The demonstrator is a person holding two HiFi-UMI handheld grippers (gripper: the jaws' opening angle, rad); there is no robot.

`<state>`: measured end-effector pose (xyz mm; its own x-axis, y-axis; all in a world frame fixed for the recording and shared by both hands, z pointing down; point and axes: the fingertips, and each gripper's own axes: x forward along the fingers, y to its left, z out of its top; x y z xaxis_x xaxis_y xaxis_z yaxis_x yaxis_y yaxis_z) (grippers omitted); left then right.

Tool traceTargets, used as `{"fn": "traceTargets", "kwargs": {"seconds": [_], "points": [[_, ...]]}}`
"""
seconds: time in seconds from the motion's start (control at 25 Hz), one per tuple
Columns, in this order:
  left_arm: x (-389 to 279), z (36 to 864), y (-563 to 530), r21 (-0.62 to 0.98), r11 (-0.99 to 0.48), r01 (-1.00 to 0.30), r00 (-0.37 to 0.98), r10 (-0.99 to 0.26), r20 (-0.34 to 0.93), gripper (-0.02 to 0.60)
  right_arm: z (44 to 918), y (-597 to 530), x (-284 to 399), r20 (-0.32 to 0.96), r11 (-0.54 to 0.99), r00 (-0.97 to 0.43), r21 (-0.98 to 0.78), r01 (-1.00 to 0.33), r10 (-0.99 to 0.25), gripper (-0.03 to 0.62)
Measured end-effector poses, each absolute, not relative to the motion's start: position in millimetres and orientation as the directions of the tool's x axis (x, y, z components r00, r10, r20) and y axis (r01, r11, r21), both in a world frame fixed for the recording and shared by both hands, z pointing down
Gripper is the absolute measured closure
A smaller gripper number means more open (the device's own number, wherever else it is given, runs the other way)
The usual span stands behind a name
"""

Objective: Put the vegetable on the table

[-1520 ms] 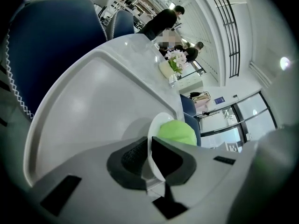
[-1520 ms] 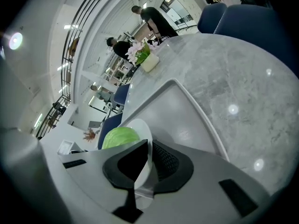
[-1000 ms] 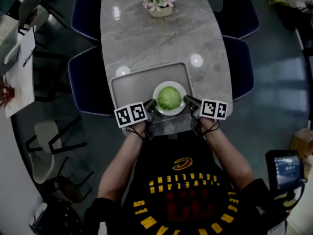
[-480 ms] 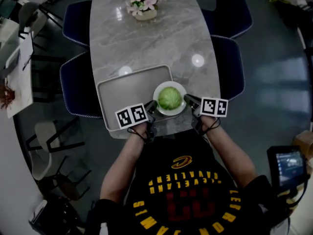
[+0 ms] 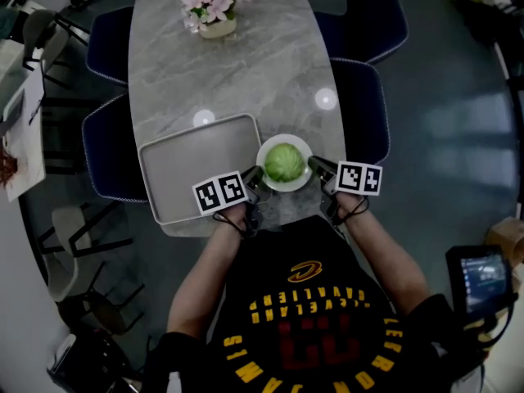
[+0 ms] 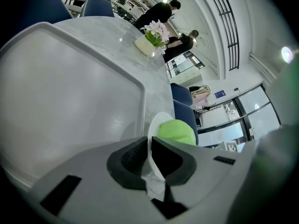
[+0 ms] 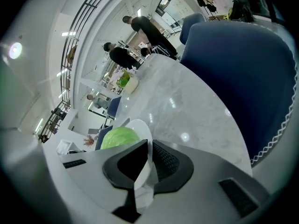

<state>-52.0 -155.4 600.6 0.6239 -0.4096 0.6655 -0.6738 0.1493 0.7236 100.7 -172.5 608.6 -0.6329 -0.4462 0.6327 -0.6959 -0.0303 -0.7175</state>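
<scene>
A round green cabbage [image 5: 284,162] lies on a white plate [image 5: 303,143], which is held just right of the grey tray [image 5: 196,170], over the marble table [image 5: 246,72]. My left gripper [image 5: 255,173] is shut on the plate's left rim and my right gripper [image 5: 313,164] on its right rim. In the left gripper view the pads of the left gripper [image 6: 149,149] pinch the thin white rim, with the cabbage [image 6: 176,130] beyond and the tray [image 6: 70,92] to the left. The right gripper [image 7: 148,154] clamps the plate [image 7: 139,127] in the same way, beside the cabbage [image 7: 119,138].
A pot of pink flowers [image 5: 210,6] stands at the table's far end. Dark blue chairs [image 5: 360,113] line both long sides, one close on the right [image 7: 243,69]. People stand far off in the room [image 6: 161,10]. The table's near edge runs just below the grippers.
The plate with the cabbage, held by both grippers, has come off the tray and now sits to the right of it. The tray has nothing on it now.
</scene>
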Motion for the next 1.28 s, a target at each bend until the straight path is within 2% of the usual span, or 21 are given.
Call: {"fn": "traceTargets", "kwargs": {"seconds": [0.68,0.92,1.28], "points": [[39,626,-174,0.714,0.142,-0.686,0.628,-0.379,0.679,0.552,635,-186,193,0.656,-0.075,-0.593,-0.697,-0.713,-0.467,0.556],[44,646,-176,0.672,0.165,-0.722,0.578,-0.391,0.716,0.551,649,-191,198,0.687,-0.017,-0.571,-0.646,-0.763,-0.450,0.556],[46,655,-173,0.635,0.172,-0.753,0.547,-0.371,0.750,0.551,654,-191,198,0.702,-0.018,-0.559,-0.629,-0.777,-0.441,0.556]]}}
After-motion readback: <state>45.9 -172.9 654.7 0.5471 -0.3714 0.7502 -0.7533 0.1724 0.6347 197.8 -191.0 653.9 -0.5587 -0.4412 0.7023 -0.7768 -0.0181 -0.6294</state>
